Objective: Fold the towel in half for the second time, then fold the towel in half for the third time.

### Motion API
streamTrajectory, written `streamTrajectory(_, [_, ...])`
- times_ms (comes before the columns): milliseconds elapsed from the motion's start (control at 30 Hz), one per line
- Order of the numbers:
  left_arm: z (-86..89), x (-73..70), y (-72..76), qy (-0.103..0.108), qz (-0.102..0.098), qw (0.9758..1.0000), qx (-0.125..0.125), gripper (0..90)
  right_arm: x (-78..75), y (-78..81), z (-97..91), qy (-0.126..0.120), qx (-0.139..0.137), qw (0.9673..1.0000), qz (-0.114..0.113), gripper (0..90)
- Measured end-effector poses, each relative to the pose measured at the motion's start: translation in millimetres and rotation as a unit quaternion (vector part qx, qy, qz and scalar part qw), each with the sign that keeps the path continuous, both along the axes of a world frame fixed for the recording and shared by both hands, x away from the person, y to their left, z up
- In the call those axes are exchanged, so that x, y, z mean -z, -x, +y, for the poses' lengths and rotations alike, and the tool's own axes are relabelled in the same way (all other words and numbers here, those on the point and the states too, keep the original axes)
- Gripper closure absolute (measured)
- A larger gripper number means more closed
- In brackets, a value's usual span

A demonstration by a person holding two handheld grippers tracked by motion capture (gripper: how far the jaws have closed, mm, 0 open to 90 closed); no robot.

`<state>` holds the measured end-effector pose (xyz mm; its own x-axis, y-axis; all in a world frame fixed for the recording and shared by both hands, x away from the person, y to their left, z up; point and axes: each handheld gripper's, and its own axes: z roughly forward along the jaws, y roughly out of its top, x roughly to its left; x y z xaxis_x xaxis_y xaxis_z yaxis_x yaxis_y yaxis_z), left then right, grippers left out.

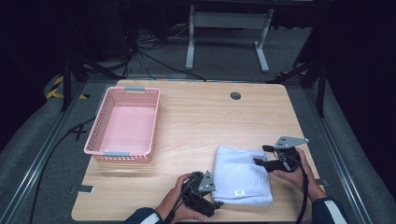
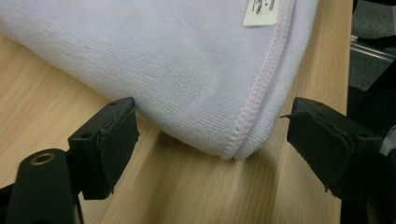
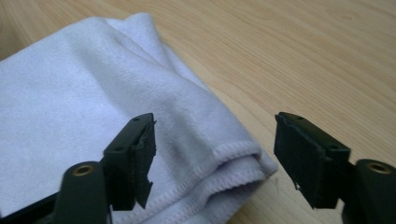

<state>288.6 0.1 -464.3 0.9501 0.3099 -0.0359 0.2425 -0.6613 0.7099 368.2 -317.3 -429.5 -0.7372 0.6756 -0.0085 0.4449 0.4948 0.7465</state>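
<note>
A folded white towel [image 1: 242, 175] lies on the wooden table [image 1: 205, 121] at the front right, with a small label [image 1: 239, 192] near its front edge. My left gripper [image 1: 216, 203] sits low at the towel's near left corner. In the left gripper view the left gripper [image 2: 212, 116] is open, and the stitched corner of the towel [image 2: 163, 56] lies between the jaws without being pinched. My right gripper [image 1: 262, 155] is over the towel's far right corner. In the right gripper view the right gripper [image 3: 215, 128] is open, straddling the folded hem of the towel [image 3: 70, 93].
An empty pink basket [image 1: 95, 133] stands at the table's left side. A round cable hole [image 1: 235, 95] is at the back centre. The table's front edge runs just below the towel and both hands. A desk frame [image 1: 229, 28] stands on the floor beyond.
</note>
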Motion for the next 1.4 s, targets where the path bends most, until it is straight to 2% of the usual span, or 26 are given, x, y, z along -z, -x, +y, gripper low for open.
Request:
streamTrajectory(33, [-1.4,2.1,0.7,-0.008,0.003,1.0,-0.003,15.8,2.5,-1.8,2.7,0.008,-0.003,1.0,0.004,25.7])
streamTrajectory(100, [-4.4,4.6,-1.1,-0.011,-0.007,0.9999,-0.005,15.6,9.3,-6.5,4.0,0.026,0.008,0.9996,0.009,20.4])
streamTrajectory(133, [-5.5,5.8,-1.9,-0.01,-0.005,0.9999,-0.004,15.5,12.9,-9.1,3.2,0.024,0.013,0.9994,0.021,17.2])
streamTrajectory(200, [-8.9,7.9,-1.8,-0.02,-0.013,0.9997,-0.01,15.0,19.7,-13.0,0.4,0.01,0.015,0.9989,0.044,16.1])
streamTrajectory(267, [-10.4,10.3,-2.0,-0.017,-0.012,0.9998,-0.006,13.6,23.9,-15.4,-0.3,0.004,0.019,0.9982,0.056,15.1])
streamTrajectory(300, [-10.9,10.7,-2.3,-0.016,-0.013,0.9998,-0.008,12.1,27.7,-16.9,-0.3,-0.004,0.022,0.9973,0.071,14.7])
streamTrajectory(333, [-11.4,10.6,-2.8,-0.017,-0.014,0.9997,-0.006,12.1,29.4,-16.9,-0.7,-0.011,0.022,0.9973,0.069,15.8])
streamTrajectory(400, [-11.4,10.2,-3.4,-0.016,-0.018,0.9997,-0.007,13.3,28.6,-14.5,-0.9,-0.019,0.003,0.9973,0.071,28.5])
streamTrajectory(433, [-11.2,10.1,-3.7,-0.012,-0.017,0.9997,-0.014,16.3,28.2,-13.5,-0.8,-0.023,0.001,0.997,0.074,33.4])
streamTrajectory(467, [-10.3,9.4,-5.5,-0.009,-0.017,0.9996,-0.02,20.7,28.2,-12.5,-1.1,-0.028,-0.006,0.9966,0.077,42.6])
streamTrajectory(500, [-10.1,9.0,-6.9,-0.009,-0.016,0.9997,-0.018,26.3,28.9,-11.0,-1.5,-0.044,-0.019,0.995,0.087,51.1])
streamTrajectory(533, [-10.2,8.3,-8.3,-0.009,-0.017,0.9997,-0.015,28.3,29.6,-10.4,-1.8,-0.052,-0.02,0.9942,0.092,52.5])
streamTrajectory(667, [-11.7,6.4,-11.5,-0.006,-0.024,0.9997,-0.005,47.0,29.0,-10.6,-1.2,-0.058,-0.024,0.9925,0.105,60.6])
streamTrajectory(700, [-11.5,6.3,-12.0,-0.006,-0.019,0.9998,-0.008,50.6,29.1,-10.7,-1.2,-0.06,-0.026,0.9924,0.105,61.4])
streamTrajectory(767, [-11.1,6.2,-15.0,-0.003,-0.023,0.9997,-0.005,57.5,29.2,-10.7,-1.6,-0.063,-0.026,0.9922,0.104,63.5])
streamTrajectory(800, [-10.7,5.9,-16.7,-0.002,-0.024,0.9997,0.001,59.4,29.0,-10.1,-1.1,-0.062,-0.026,0.9926,0.101,64.0])
streamTrajectory(900, [-9.9,5.8,-16.9,-0.004,-0.027,0.9996,-0.001,62.9,26.2,-7.1,2.1,-0.049,-0.03,0.9949,0.083,66.2])
streamTrajectory(1033, [-7.1,4.3,-18.2,-0.001,-0.027,0.9996,-0.002,64.4,21.9,-4.4,6.1,-0.037,-0.034,0.9965,0.066,67.5])
streamTrajectory(1067, [-5.6,2.9,-18.5,-0.004,-0.022,0.9997,-0.002,64.7,20.9,-4.2,7.3,-0.037,-0.034,0.9968,0.062,67.6])
streamTrajectory(1133, [-2.1,0.8,-20.4,-0.001,-0.03,0.9995,-0.002,65.0,17.0,-5.1,12.1,-0.033,-0.039,0.9972,0.054,67.9])
streamTrajectory(1167, [-0.3,0.1,-20.6,0.002,-0.028,0.9996,-0.003,65.0,17.0,-5.1,12.1,-0.033,-0.039,0.9972,0.054,67.9])
streamTrajectory(1233, [3.8,-1.6,-22.1,-0.005,-0.032,0.9994,-0.007,65.2,14.0,-5.8,15.6,-0.03,-0.041,0.9975,0.048,68.0])
streamTrajectory(1300, [9.4,-4.5,-24.8,-0.002,-0.033,0.9994,-0.007,65.2,9.1,-8.4,22.2,-0.03,-0.046,0.9977,0.04,68.1])
streamTrajectory(1367, [15.6,-9.0,-26.2,-0.011,-0.042,0.9989,-0.014,65.3,6.6,-10.9,27.3,-0.027,-0.05,0.9977,0.036,68.1])
streamTrajectory(1400, [22.1,-12.8,-29.2,-0.009,-0.052,0.9985,-0.015,65.3,5.6,-12.4,30.1,-0.028,-0.051,0.9977,0.033,68.1])
